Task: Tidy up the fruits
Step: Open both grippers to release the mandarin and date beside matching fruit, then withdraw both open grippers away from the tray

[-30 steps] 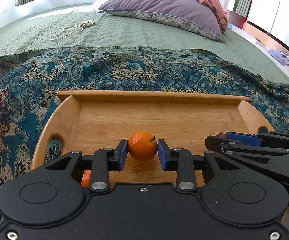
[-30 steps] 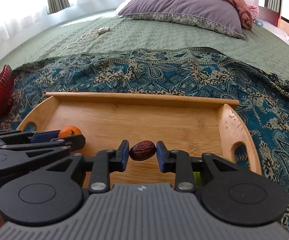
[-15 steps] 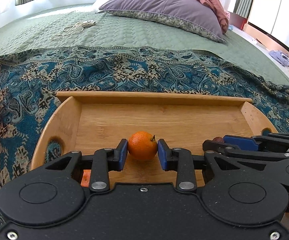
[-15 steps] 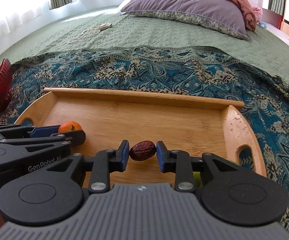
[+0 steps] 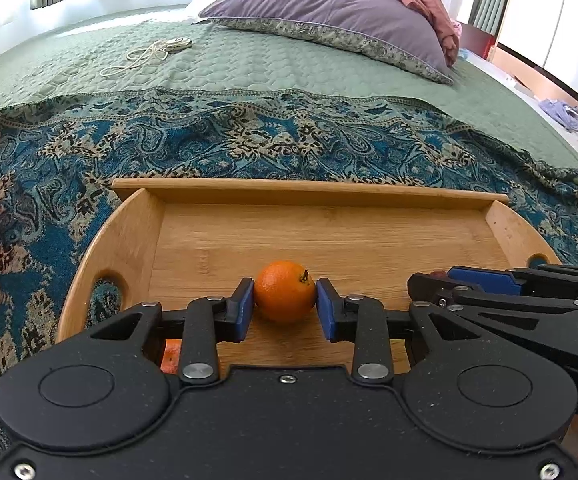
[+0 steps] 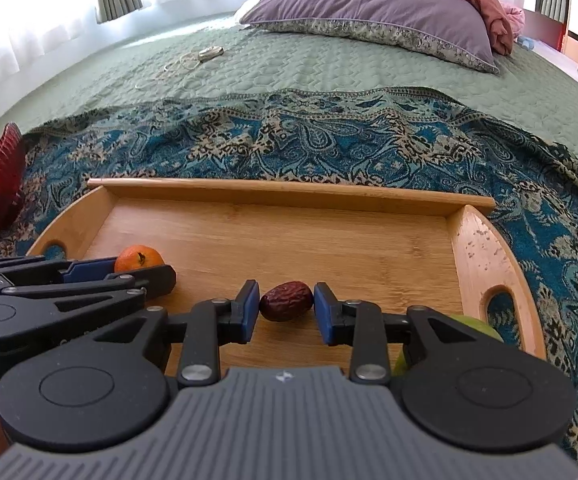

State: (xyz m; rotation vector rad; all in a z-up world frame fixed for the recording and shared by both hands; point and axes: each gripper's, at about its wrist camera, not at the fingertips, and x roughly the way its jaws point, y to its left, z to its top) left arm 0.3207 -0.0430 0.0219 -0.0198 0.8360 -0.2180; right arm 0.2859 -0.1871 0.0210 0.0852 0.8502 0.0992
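Right gripper (image 6: pixel 286 307) jaws opening, date (image 6: pixel 286 306) loose between them near the tray's (image 6: pixel 289 190) 6 o'clock edge; may roll off-spot. Left gripper (image 5: pixel 285 304) clamps the orange (image 5: pixel 285 291) toward 7 o'clock; round, rolls once freed.

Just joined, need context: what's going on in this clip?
A person with two handheld grippers is sorting fruit onto a wooden tray on a bed. The left gripper is clamped on a small orange just above the tray floor. The right gripper is opening around a dried date on the tray.
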